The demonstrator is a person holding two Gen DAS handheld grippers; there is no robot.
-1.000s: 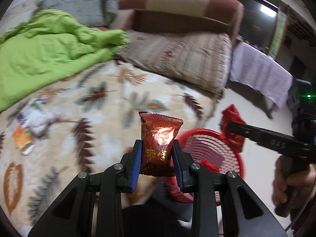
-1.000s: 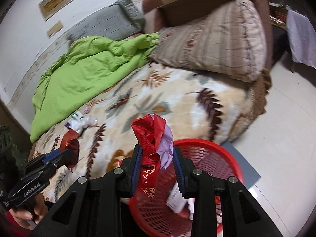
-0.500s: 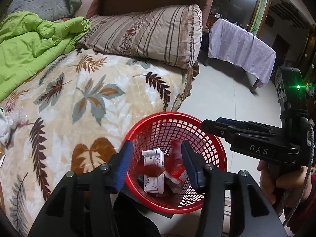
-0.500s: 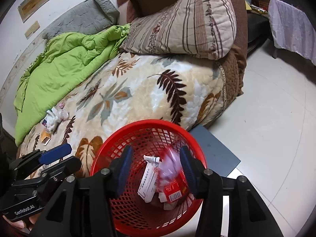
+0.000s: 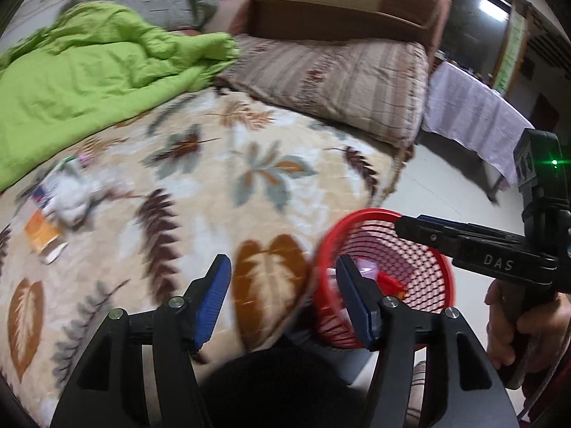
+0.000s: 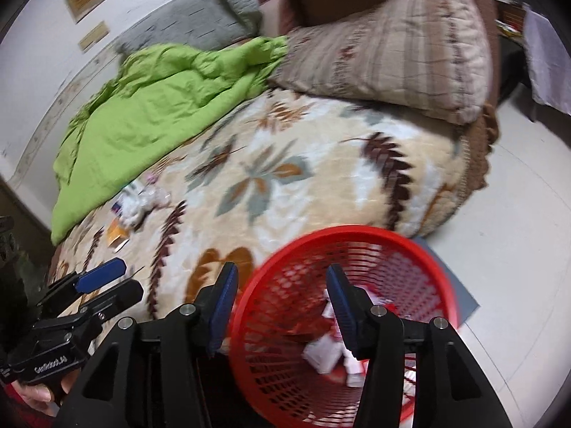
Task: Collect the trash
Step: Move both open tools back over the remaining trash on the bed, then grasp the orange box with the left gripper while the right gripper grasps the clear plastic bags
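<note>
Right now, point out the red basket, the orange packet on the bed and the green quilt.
red basket point(image 6: 342, 235): right wrist view, far rim.
orange packet point(image 5: 41, 230): left wrist view, middle of its face.
green quilt point(image 5: 82, 71): left wrist view, middle of the rumpled top.

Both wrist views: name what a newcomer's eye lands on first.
The red basket on the floor beside the bed, with wrappers inside. Then the lime-green quilt bunched at the bed's far side. Leftover litter lies on the leaf-print blanket just below the quilt.
</note>
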